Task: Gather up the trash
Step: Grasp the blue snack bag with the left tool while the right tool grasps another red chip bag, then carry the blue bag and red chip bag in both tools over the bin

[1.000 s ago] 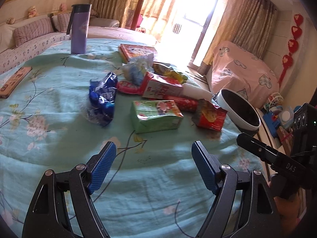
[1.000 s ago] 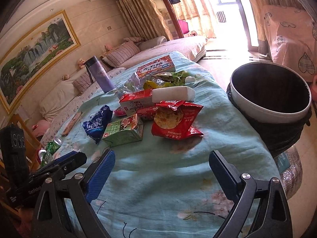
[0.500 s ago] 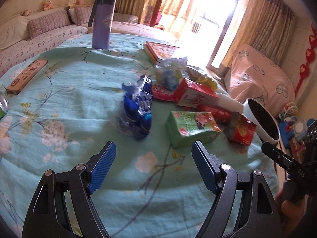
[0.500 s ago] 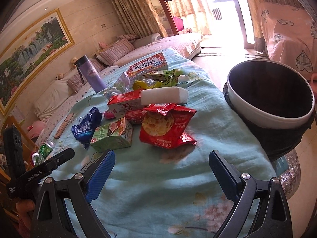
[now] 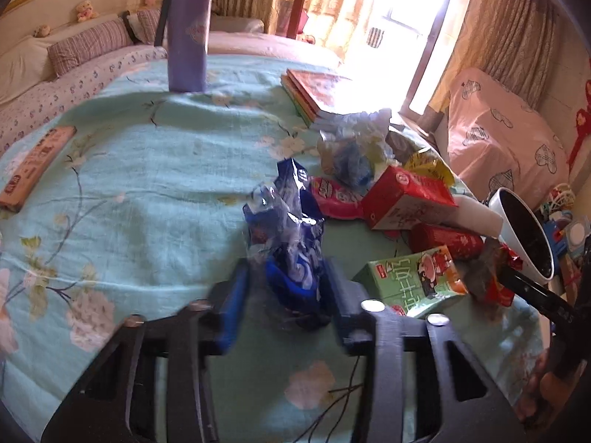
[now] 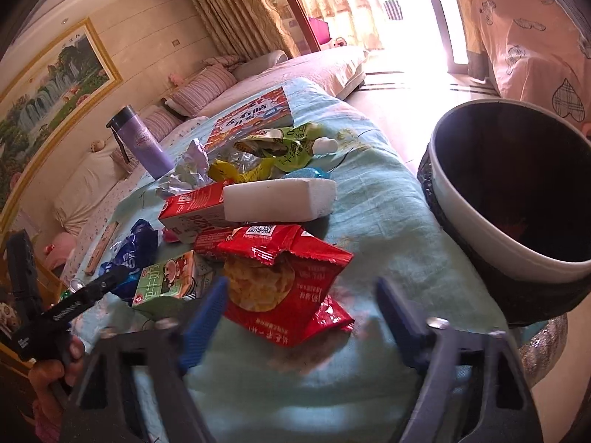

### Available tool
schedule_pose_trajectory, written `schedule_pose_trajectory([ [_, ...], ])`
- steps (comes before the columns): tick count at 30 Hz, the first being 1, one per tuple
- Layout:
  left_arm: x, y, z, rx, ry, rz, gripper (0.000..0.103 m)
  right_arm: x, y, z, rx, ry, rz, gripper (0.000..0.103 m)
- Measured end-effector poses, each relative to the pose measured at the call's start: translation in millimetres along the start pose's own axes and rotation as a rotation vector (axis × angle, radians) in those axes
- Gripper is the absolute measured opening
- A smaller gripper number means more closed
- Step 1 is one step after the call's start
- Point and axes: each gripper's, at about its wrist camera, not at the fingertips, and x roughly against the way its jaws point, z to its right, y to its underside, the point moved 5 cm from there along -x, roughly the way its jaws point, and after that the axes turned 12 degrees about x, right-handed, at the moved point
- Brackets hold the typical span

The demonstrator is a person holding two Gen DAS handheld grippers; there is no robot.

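While the left gripper point(image 5: 286, 306) brackets the crumpled blue wrapper point(image 5: 291, 236) on the bench point(image 5: 147, 192), fingers blurred and not visibly pinching it, the right gripper point(image 6: 299, 317) spreads wide around the red snack bag point(image 6: 288, 280). Beyond lie the green carton point(image 6: 170, 282), white block point(image 6: 280, 199) and bin point(image 6: 517, 199).

A purple tumbler point(image 5: 188, 33) stands upright at the far side of the worktop point(image 5: 147, 184) (covered by a mint floral cloth). Picture books point(image 5: 314, 92) lie stacked near it. A flat wooden box point(image 5: 35, 168) rests at the left edge. A landscape painting point(image 6: 48, 85) hangs above the striped cushions point(image 6: 201, 88).
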Motion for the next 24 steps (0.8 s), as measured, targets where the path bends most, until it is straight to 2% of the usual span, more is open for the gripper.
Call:
schedule_pose_trajectory([
  [2,5,1,1,-0.013,0.003,0.017,0.026,-3,1,-2,0.014,0.012,-0.017,0.015],
  [5,15,4,2,-0.017,0.013,0.025,0.021,4,2,-10,0.063,0.025,0.003,0.005],
  [11,41,10,9,-0.01,0.046,0.048,0.02,31,4,-19,0.094,0.01,0.043,0.004],
  [16,67,18,33,-0.042,0.103,0.068,0.02,49,4,-13,0.077,0.009,0.072,0.004],
  [24,76,36,88,-0.111,0.218,0.021,0.02,76,5,17,0.011,0.037,0.119,0.004],
])
